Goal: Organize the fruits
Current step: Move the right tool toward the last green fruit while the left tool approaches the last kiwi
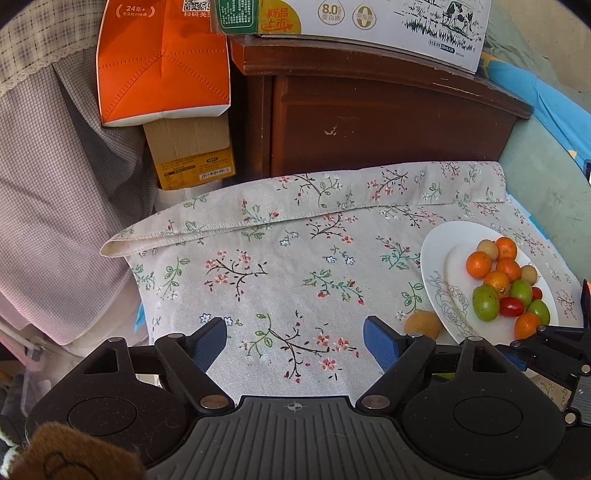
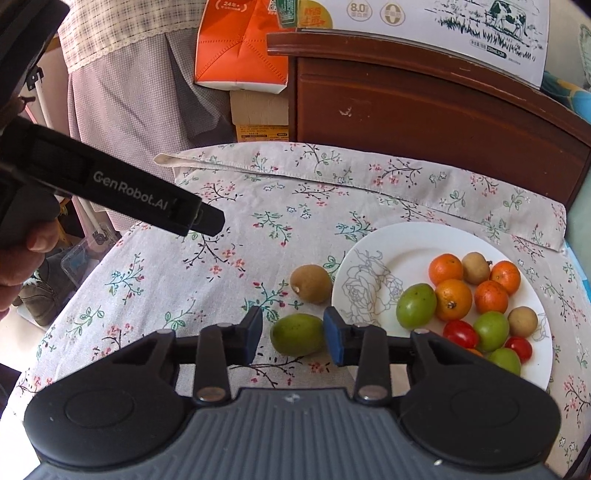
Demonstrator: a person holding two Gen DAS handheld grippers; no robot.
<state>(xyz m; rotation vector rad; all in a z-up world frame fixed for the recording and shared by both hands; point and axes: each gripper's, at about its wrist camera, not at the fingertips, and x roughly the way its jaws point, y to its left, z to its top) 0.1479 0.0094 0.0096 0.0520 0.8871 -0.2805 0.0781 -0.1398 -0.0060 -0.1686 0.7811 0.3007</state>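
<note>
A green fruit (image 2: 297,334) lies on the floral cloth (image 2: 184,280), just left of the white plate (image 2: 343,295). My right gripper (image 2: 293,326) straddles it: the right pad touches the fruit, while a thin gap shows at the left pad. A brown fruit (image 2: 311,283) (image 1: 423,324) rests on the cloth against the plate's rim. The plate (image 1: 432,266) holds several orange, green, brown and small red fruits. My left gripper (image 1: 295,328) hangs open over bare cloth with nothing between its fingers. Its black body (image 2: 129,192) shows at the left of the right wrist view, held by a hand (image 2: 22,258).
A dark wooden cabinet (image 1: 369,122) stands behind the table with a milk box (image 1: 369,22) on top. An orange carton (image 1: 159,62) and a cardboard box (image 1: 192,155) stand to its left. The cloth's far edge is folded over (image 1: 258,225). A checked curtain (image 1: 55,166) hangs at the left.
</note>
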